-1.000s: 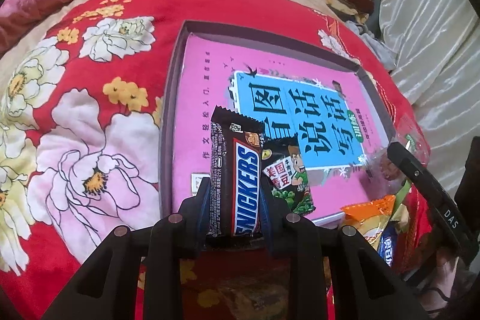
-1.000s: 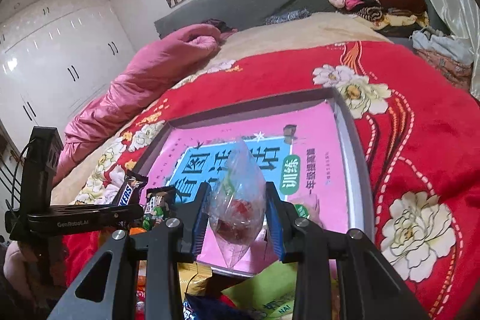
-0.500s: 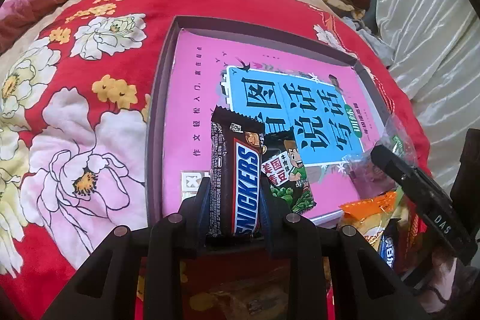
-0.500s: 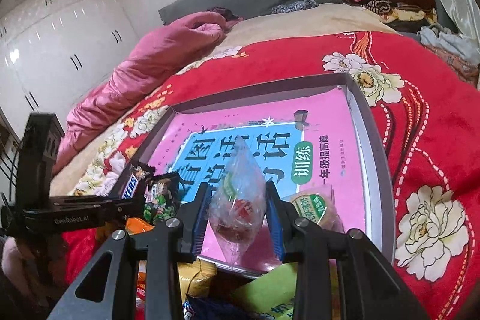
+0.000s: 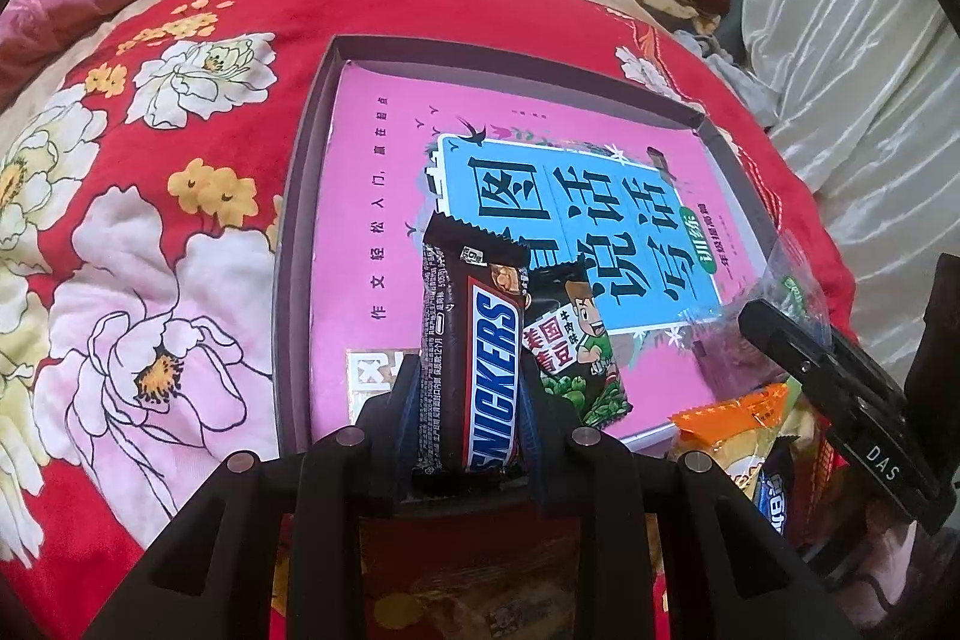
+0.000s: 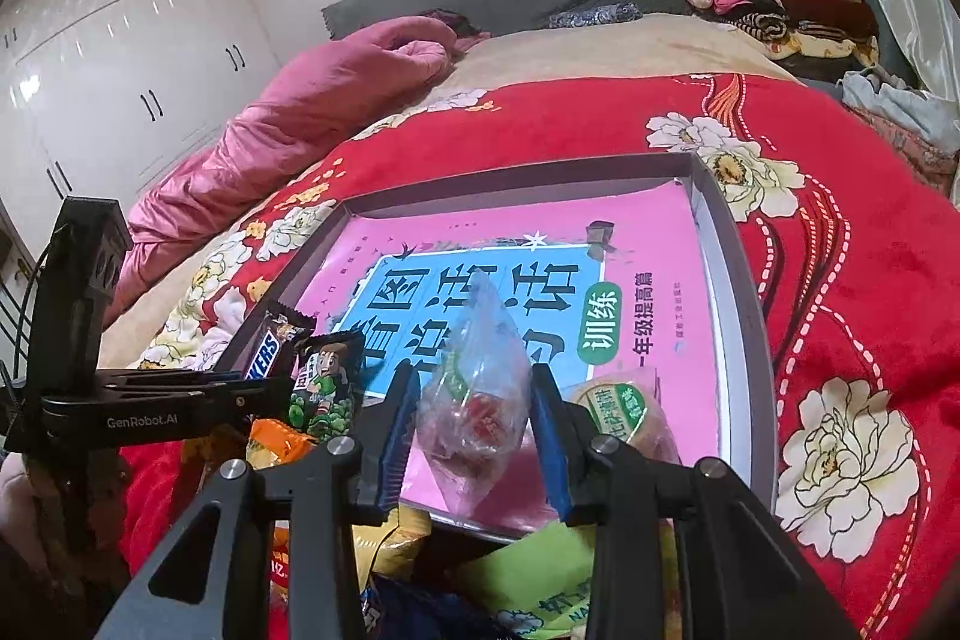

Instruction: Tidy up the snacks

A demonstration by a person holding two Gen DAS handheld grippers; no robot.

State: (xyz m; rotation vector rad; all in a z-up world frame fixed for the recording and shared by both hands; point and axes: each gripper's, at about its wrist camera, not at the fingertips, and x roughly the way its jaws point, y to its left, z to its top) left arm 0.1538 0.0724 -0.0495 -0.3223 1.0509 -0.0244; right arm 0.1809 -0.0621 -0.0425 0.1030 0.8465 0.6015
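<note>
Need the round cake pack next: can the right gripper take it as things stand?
Probably not yet. The right gripper is shut on a clear bag. The cake pack lies uncovered in the tray, just beside its right finger, so the path looks free once the bag is dropped.

Left gripper: fingers closed on a Snickers bar and a green-pea snack packet, held level. Right gripper: fingers clamped on a clear candy bag, alongside the left gripper.
</note>
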